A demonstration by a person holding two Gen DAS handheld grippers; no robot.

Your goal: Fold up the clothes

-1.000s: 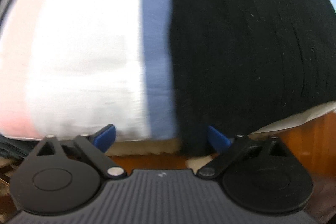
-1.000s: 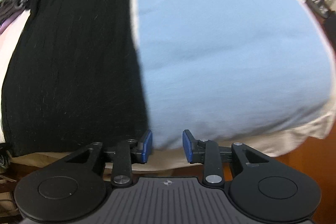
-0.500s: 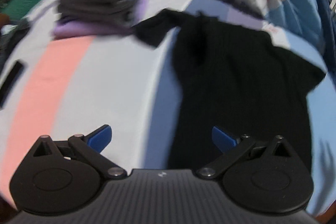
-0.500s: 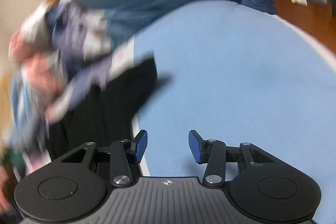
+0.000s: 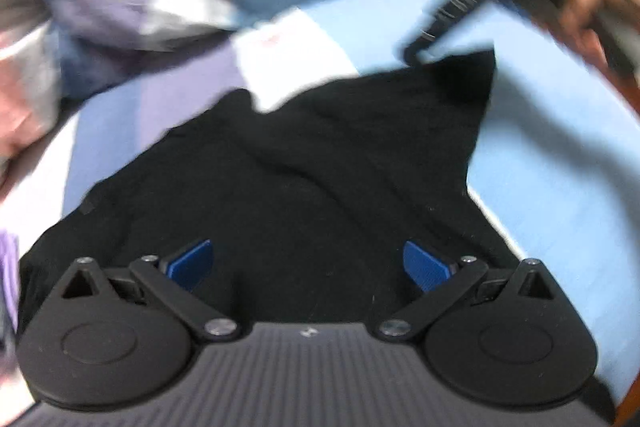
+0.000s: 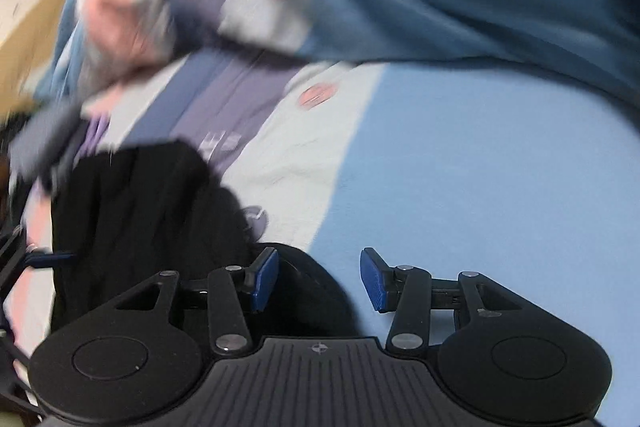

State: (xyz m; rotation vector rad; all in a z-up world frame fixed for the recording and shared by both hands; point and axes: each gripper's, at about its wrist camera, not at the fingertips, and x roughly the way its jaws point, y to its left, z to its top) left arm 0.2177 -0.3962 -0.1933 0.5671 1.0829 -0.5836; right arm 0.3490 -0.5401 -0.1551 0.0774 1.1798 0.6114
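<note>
Presently, black knit top [image 5: 320, 167] lies spread on striped bedsheet [image 6: 480, 167], presumably for folding; left hand-held gripper [image 5: 308, 263] above it, right hand-held gripper [image 6: 319, 277] at its edge, both jaws apart, empty.

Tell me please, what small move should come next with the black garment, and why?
Probably lower the left gripper onto the black garment and close on its near edge. Both grippers are open and hold nothing, the left one sits over the cloth, and the right gripper straddles its edge on the striped bedsheet.
</note>
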